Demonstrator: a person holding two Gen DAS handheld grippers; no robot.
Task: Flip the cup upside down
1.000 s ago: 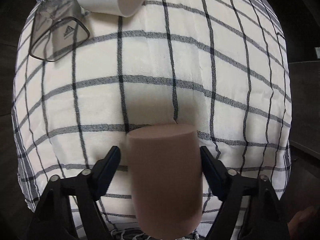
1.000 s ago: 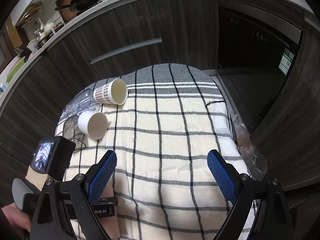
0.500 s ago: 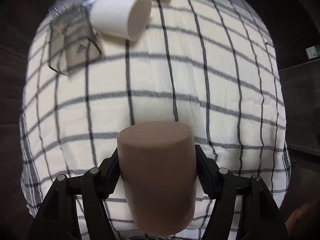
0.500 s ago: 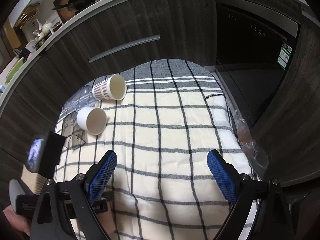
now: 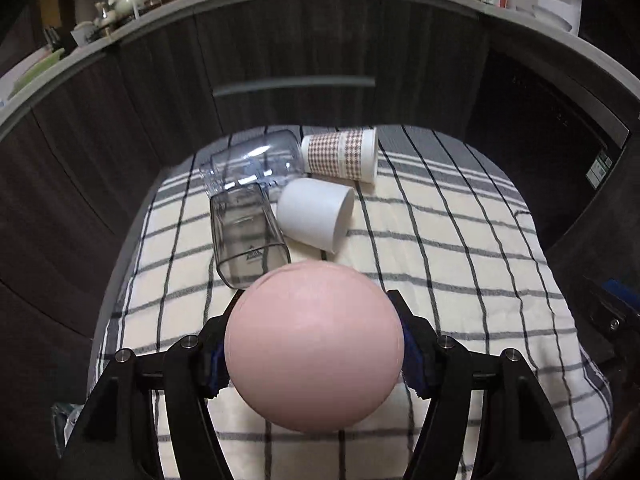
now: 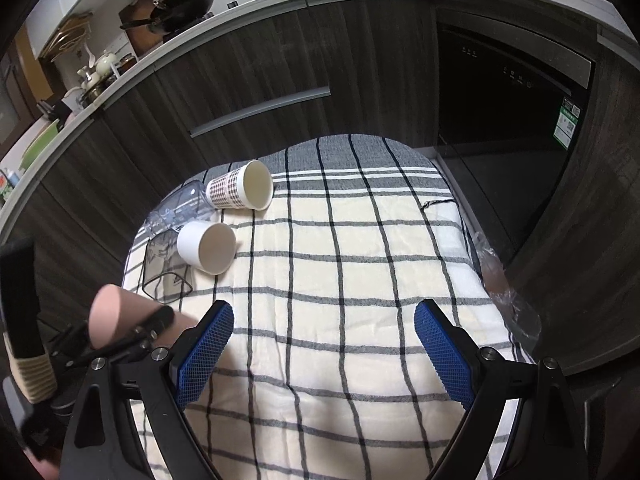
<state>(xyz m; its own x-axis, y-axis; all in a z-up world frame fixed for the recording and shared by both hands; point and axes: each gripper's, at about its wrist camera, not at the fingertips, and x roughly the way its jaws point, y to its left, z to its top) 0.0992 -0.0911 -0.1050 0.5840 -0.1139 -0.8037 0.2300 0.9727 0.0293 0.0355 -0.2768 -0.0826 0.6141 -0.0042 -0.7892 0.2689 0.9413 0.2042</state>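
Note:
My left gripper [image 5: 314, 346] is shut on a pink cup [image 5: 313, 346], held above the checked cloth [image 5: 460, 264]. The cup lies along the fingers with its closed bottom facing the camera; its mouth is hidden. The right wrist view shows the same pink cup [image 6: 110, 316] tilted in the left gripper at the lower left. My right gripper [image 6: 324, 354] is open and empty above the near part of the cloth [image 6: 340, 280].
On the cloth's far left lie a white cup [image 5: 316, 214], a checked paper cup [image 5: 340, 155], a clear square tumbler [image 5: 248, 236] and a clear bottle [image 5: 252, 160], all on their sides. Dark cabinet fronts [image 6: 260, 80] stand behind. A plastic bag [image 6: 504, 284] sits at the right edge.
My left gripper closed on the pink cup, lifted it and tipped it so its bottom now faces the camera. The right gripper stayed open and barely moved.

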